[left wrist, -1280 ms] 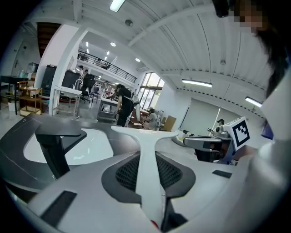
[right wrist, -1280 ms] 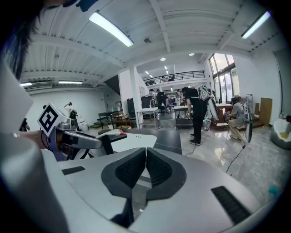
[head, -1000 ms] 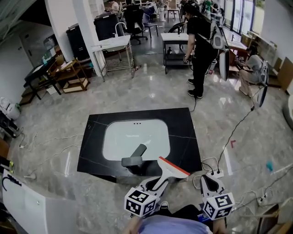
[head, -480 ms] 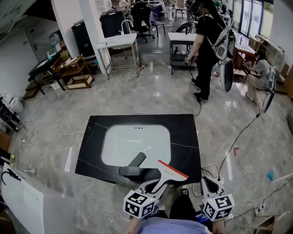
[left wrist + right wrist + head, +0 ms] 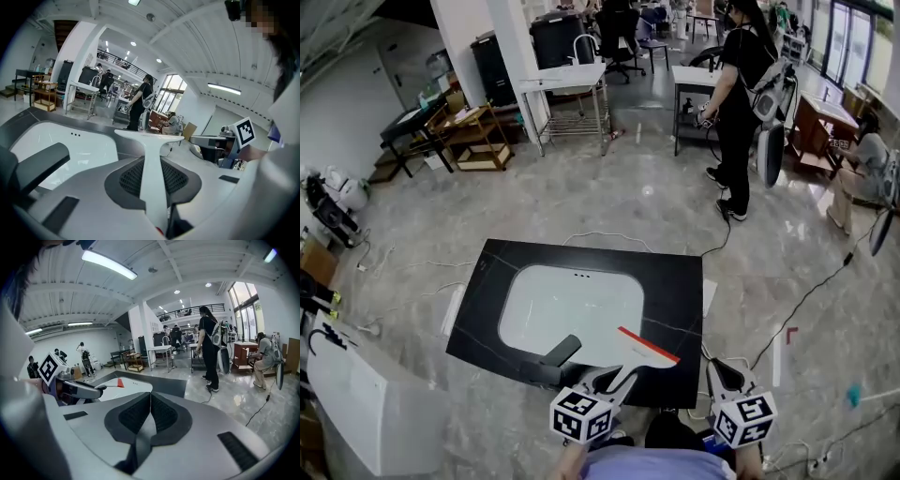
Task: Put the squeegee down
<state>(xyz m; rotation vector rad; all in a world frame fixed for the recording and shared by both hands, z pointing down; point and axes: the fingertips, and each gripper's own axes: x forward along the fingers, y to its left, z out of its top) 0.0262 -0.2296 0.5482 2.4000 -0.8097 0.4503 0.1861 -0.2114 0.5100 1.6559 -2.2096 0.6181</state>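
In head view, low centre: L gripper pinches the squeegee by its white handle. Handle runs up-right from the jaws, with the red-edged blade crosswise at the far end. In the pic the blade sits over the near-right part of the black countertop, just right of the white basin; it looks clear of the surface, not certain. Dark faucet lies near, to the blade's left. R gripper is beside it on the right, off the slab.

L gripper view: L gripper has its jaws clamped on the squeegee handle. Long axis goes straight ahead along the jaw line to the T-head. Basin is ahead-left and lower.

R gripper view: R gripper has its jaws pressed together w/ nothing between. L gripper and the squeegee's red tip are off to the left.

Prob. the put-down is L's job alone: the countertop is ahead of and under the blade, so the move is down and fwd. R is no nearer and isn't needed.
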